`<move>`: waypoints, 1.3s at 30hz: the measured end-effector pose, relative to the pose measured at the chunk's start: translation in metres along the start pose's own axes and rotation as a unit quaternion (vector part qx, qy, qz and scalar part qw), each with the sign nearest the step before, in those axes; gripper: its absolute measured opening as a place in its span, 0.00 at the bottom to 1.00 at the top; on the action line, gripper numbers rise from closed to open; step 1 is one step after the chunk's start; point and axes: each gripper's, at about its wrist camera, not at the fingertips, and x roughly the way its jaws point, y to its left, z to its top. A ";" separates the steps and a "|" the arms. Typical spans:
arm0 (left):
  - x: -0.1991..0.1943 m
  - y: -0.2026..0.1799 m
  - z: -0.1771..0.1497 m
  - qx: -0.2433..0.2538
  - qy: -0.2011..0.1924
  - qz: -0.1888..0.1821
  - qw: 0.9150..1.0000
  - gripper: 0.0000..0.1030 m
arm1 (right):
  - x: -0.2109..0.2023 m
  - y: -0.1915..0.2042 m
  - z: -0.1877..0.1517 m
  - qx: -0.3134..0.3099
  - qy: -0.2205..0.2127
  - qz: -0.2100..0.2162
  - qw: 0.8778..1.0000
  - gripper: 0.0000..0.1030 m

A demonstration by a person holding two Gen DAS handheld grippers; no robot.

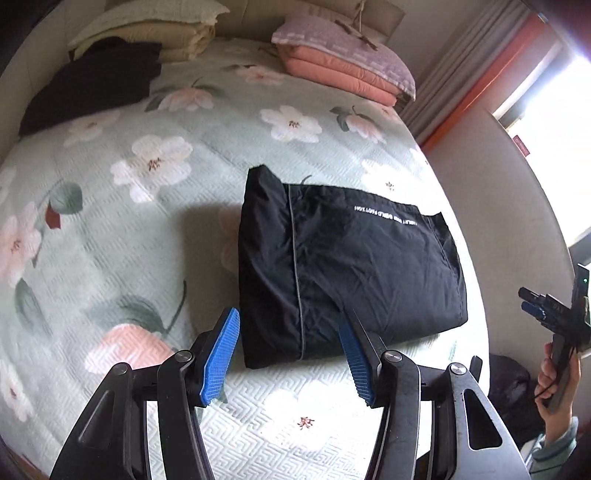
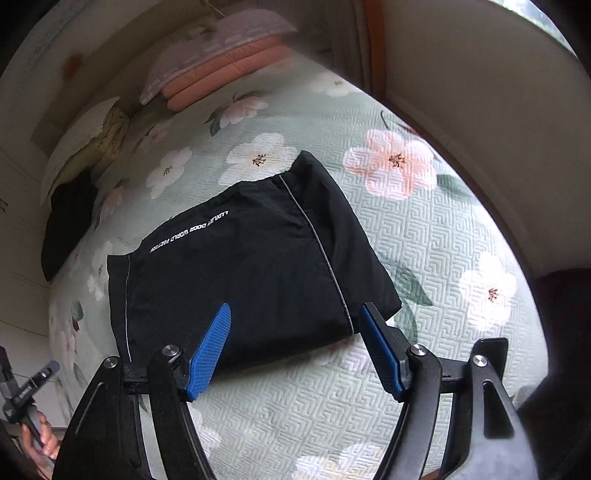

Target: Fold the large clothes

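Observation:
A black garment (image 1: 343, 266) with white lettering and grey piping lies folded into a compact rectangle on the floral bedspread (image 1: 147, 229). It also shows in the right wrist view (image 2: 240, 273). My left gripper (image 1: 288, 325) is open and empty, its blue pads above the garment's near edge. My right gripper (image 2: 295, 314) is open and empty, hovering over the garment's near corner. In the left wrist view the right gripper (image 1: 532, 306) shows at the far right, off the bed's side, held in a hand. In the right wrist view the left gripper (image 2: 51, 369) shows at the lower left edge.
A second dark garment (image 1: 92, 88) lies at the bed's far left by stacked cream bedding (image 1: 155, 33). A folded pink and lilac quilt (image 1: 343, 62) sits at the head. Curtains (image 1: 461, 70) and a bright window are to the right. A dark bag (image 1: 513, 387) sits below the bedside.

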 end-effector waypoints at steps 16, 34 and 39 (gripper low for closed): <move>-0.121 -0.127 -0.007 0.085 -0.080 0.128 0.985 0.64 | -0.161 0.140 -0.040 -0.058 -0.081 -0.068 0.993 0.79; -0.120 -0.173 -0.022 0.101 -0.066 0.150 0.981 0.65 | -0.160 0.161 -0.043 -0.130 -0.057 -0.064 0.988 0.79; -0.114 -0.183 -0.019 0.078 -0.055 0.152 0.984 0.65 | -0.151 0.156 -0.035 -0.149 -0.040 -0.052 0.987 0.79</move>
